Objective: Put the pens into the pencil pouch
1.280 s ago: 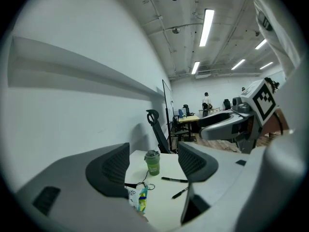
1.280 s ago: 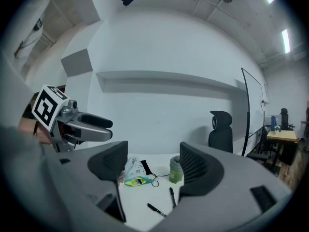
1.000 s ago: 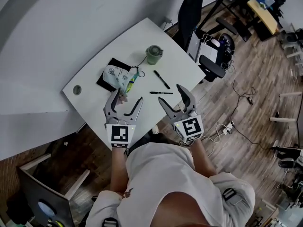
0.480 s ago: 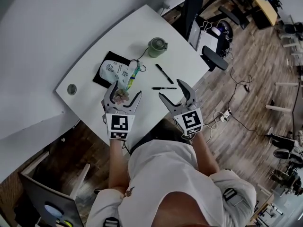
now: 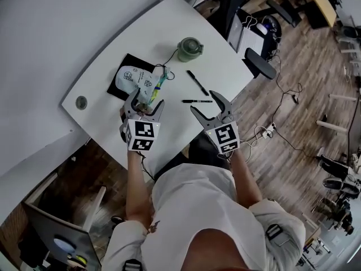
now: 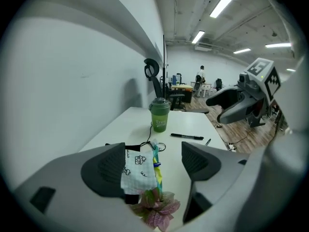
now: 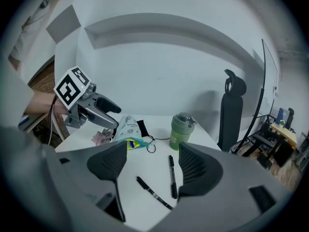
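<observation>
Pens (image 7: 172, 177) (image 7: 153, 193), 2, lie on table (image 5: 169, 38) ahead of right gripper's (image 7: 152, 151) wide-open, empty fingers (image 7: 198, 170).

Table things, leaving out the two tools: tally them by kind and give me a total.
Pens: 2
Pencil pouch: 1
Green cup: 1
Black mat: 1
Pink leafy sprig: 1
Total: 6

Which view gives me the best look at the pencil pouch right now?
Left gripper view: the pencil pouch sits close up between the jaws, print visible. Head view shows it small from above; right gripper view shows it small and distant.
</observation>
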`<state>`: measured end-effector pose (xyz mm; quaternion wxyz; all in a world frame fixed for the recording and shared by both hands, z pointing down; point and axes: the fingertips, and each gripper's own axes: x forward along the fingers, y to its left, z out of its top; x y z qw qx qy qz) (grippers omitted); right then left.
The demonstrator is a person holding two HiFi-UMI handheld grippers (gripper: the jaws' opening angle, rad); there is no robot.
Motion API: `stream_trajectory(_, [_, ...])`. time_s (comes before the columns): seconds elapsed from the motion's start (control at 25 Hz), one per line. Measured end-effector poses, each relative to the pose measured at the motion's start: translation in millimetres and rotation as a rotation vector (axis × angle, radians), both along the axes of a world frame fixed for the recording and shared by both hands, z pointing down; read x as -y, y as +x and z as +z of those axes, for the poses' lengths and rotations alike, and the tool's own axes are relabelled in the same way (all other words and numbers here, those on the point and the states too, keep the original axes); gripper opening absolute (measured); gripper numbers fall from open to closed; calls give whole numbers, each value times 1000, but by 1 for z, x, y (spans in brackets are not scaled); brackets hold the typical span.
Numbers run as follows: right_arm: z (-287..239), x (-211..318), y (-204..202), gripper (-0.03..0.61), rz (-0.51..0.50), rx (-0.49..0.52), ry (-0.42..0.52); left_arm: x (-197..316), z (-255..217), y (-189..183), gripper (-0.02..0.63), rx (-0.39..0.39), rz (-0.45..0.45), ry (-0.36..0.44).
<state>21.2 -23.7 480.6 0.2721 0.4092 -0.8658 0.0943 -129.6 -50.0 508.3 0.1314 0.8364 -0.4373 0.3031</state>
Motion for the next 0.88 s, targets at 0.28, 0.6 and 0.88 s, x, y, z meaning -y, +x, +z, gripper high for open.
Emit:
stream_trajectory(0.28, [43,3,17,295,-72,-63,-81,10,32,2,314,73,-27,-75])
stream_trajectory(0.6, [83,1,36,272,-126,-109,-157,18,69,1,253,163,-44,-148])
stream_trajectory(0.88, [118,-4,59,210,-174,-190,-237,22,90,-1,219,234,-49,-209])
